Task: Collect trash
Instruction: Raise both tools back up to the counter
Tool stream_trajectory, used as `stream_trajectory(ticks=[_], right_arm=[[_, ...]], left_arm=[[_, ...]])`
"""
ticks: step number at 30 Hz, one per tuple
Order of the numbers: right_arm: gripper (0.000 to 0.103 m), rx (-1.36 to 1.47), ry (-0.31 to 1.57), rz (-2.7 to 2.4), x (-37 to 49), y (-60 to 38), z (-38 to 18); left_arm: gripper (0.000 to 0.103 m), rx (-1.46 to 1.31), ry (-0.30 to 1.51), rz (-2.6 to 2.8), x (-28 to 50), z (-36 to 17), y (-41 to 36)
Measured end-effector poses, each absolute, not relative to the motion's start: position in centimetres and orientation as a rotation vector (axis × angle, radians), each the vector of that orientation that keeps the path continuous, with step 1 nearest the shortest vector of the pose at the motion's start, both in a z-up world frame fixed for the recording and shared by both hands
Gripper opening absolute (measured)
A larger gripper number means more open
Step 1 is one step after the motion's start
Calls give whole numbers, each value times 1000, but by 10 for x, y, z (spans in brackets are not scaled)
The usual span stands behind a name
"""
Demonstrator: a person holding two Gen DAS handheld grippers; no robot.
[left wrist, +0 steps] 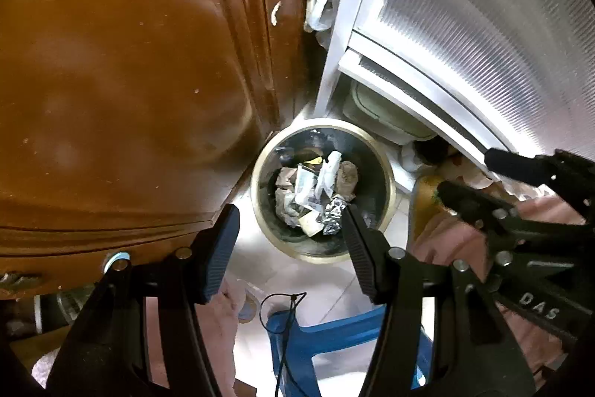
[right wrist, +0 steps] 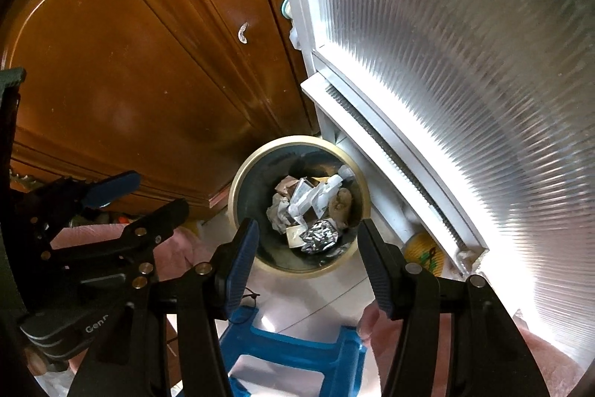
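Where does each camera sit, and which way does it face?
Left wrist: on the left gripper, looking steeply down into the bin; its open jaws, the right gripper and a pink sleeve show.
Right wrist: on the right gripper, looking down into the bin; its open jaws and the left gripper show.
Shared: bin, foil ball, brown cabinet, blue stool.
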State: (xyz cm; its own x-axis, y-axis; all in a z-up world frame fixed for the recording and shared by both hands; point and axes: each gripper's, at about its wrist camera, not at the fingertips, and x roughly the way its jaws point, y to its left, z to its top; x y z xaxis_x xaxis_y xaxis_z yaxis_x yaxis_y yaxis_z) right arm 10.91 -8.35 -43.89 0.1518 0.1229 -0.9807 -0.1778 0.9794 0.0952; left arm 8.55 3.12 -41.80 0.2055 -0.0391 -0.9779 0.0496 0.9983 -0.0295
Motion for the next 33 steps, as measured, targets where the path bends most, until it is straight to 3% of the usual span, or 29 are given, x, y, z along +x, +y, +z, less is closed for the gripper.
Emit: stream_trajectory(ticks=[11, 23, 30, 33], right_arm=[[57, -168, 1262, 229, 83, -81, -374], [57, -124, 921, 278, 56, -81, -201], [57, -76, 821, 255, 81, -97, -101], [66, -85, 820, 243, 108, -106, -59]], left_arm=[[54, -20, 1271, -77, 73, -359, 47], [54, -20, 996, -190, 57, -190, 32], [57, 40, 897, -228, 83, -86, 22], [58, 74, 900, -257, 105, -45, 14]])
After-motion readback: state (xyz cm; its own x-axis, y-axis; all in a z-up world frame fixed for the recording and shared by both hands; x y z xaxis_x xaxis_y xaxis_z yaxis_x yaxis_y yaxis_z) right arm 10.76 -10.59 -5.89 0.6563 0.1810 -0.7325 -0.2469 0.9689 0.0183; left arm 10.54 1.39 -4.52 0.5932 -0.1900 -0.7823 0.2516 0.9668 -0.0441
